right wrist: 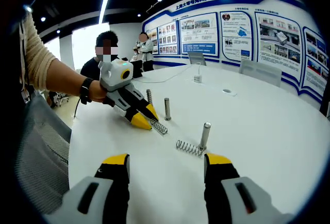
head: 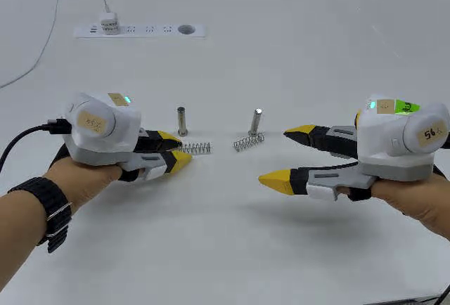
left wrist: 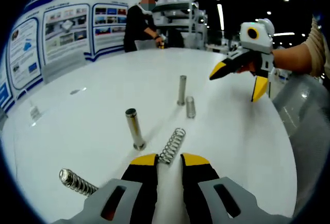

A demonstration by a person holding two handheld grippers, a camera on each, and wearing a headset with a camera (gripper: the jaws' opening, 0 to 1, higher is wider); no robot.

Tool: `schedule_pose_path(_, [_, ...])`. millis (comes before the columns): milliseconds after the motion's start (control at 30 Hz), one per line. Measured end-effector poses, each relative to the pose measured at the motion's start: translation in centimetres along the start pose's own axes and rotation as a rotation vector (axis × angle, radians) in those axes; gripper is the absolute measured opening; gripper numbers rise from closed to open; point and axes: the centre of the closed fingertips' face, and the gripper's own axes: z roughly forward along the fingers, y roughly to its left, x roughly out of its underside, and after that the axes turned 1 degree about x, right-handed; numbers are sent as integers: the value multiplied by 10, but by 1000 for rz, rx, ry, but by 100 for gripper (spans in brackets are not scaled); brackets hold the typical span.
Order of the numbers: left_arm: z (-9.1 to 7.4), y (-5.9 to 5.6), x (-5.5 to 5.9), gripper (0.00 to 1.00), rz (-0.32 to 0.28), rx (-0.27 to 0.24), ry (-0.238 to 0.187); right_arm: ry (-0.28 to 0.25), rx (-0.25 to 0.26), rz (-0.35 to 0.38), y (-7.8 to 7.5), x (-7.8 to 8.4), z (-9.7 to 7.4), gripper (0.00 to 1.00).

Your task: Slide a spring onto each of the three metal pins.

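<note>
Reading the labels first: the right gripper (head: 290, 154) carries a tan sticker (head: 431, 133) with a handwritten number that looks like 95 (I would not swear to it). A green tag (head: 406, 106) sits on top of it, its print too small to read. The left gripper (head: 181, 150) has a tan sticker of its own, the scrawl illegible. In the right gripper view the wall posters (right wrist: 242, 25) hang under a blue band of white characters that are too small to make out.

The left gripper's jaws are nearly together, pinching one end of a spring (left wrist: 171, 145). The rest of the coil sticks out past the yellow tips, just beside an upright metal pin (head: 182, 120). The right gripper's jaws are spread wide and hold nothing. A second spring (head: 249, 141) lies on the white table (head: 225, 249) with one end at the foot of a second pin (head: 256, 121). A third pin (right wrist: 149, 96) stands just behind the left gripper in the right gripper view.

At the table's far side lies a white power strip (head: 140, 30) with a plug (head: 108, 20) in it. A black cable (head: 24, 140) runs into the left gripper, and a black watch (head: 48, 210) is on that wrist. People (left wrist: 139, 22) stand beyond the table.
</note>
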Motion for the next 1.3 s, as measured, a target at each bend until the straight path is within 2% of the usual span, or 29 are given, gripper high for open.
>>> schedule_pose_path(700, [-1,-4,0,12,16,-6,-18,1,-3,6,1,1,1,59])
schedule_pose_path(1300, [-14,-7,1,11,9,-1,-10,-3,-16,-7,6,-3,3,58])
